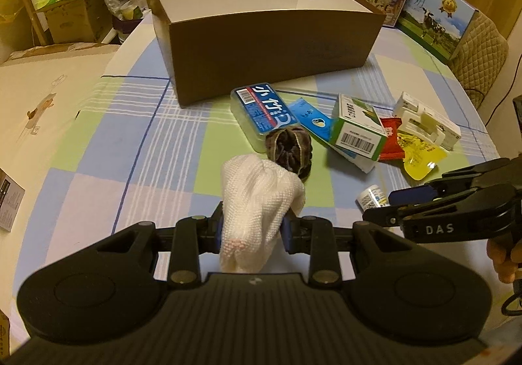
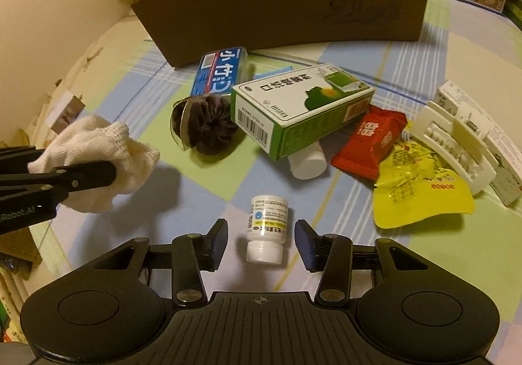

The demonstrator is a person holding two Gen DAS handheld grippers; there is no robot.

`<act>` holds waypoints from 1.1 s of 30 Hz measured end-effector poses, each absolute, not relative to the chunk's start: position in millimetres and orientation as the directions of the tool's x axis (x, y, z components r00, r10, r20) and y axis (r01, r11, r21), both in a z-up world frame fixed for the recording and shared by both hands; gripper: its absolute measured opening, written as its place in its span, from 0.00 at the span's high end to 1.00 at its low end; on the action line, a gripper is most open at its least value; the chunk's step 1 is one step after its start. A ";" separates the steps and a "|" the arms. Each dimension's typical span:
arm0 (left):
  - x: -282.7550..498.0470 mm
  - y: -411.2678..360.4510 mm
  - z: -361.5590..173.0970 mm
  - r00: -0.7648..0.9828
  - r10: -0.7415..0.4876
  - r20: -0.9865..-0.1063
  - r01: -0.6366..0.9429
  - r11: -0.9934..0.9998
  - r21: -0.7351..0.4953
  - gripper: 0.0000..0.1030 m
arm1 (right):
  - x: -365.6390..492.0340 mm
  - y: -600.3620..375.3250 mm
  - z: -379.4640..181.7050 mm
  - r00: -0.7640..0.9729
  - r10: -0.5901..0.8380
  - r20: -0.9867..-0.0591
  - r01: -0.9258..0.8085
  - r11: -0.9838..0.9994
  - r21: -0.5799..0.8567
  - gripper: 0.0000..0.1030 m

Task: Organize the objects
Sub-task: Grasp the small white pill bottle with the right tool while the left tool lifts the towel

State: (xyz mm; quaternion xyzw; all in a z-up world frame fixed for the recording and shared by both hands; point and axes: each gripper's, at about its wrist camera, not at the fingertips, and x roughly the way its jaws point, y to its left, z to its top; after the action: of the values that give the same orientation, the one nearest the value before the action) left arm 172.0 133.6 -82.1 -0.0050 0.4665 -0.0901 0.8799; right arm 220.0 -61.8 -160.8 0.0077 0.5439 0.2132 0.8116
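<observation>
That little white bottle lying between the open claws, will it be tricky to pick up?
Probably a bit. The small white bottle lies on its side on the tablecloth, so its round body may roll if one finger touches first. The plastic looks smooth, so it could slip. It looks rigid, so the open right gripper can likely close firmly.

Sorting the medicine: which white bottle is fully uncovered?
The small labelled bottle between the right gripper's open jaws; the other bottle lies under the green box.

1. I see a checked tablecloth (image 1: 169, 143) carrying the brown box (image 1: 270, 52).
2. Just before the box: blue case (image 1: 261, 110), dark scrunchie (image 1: 288, 149).
3. Nearer me from the box: small white bottle (image 2: 267, 229), lying down.
</observation>
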 end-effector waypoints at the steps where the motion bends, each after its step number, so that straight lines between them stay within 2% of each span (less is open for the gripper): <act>1: 172.3 134.5 -82.2 0.548 -0.162 -0.820 0.151 0.984 -0.093 0.74 | 220.5 -60.5 -161.7 0.316 0.351 -0.882 -0.340 0.909 0.240 0.59; 10: 177.4 138.7 -81.2 0.553 -0.156 -0.819 0.143 0.985 -0.092 0.74 | 222.9 -58.2 -168.1 0.298 0.329 -0.896 -0.359 0.908 0.214 0.76; 23: 186.3 135.9 -66.1 0.572 -0.178 -0.801 0.166 0.981 -0.099 0.74 | 220.3 -63.3 -155.0 0.309 0.347 -0.886 -0.361 0.904 0.229 0.76; 33: 205.6 127.8 -38.6 0.613 -0.244 -0.752 0.228 0.965 -0.127 0.74 | 220.4 -74.2 -120.6 0.365 0.357 -0.860 -0.345 0.910 0.231 0.76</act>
State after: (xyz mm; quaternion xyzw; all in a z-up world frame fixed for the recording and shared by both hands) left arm 205.6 127.8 -38.6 -0.0095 0.4198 -0.1312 0.8980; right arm 220.4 -74.2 -120.6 0.0059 0.5218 0.2123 0.8262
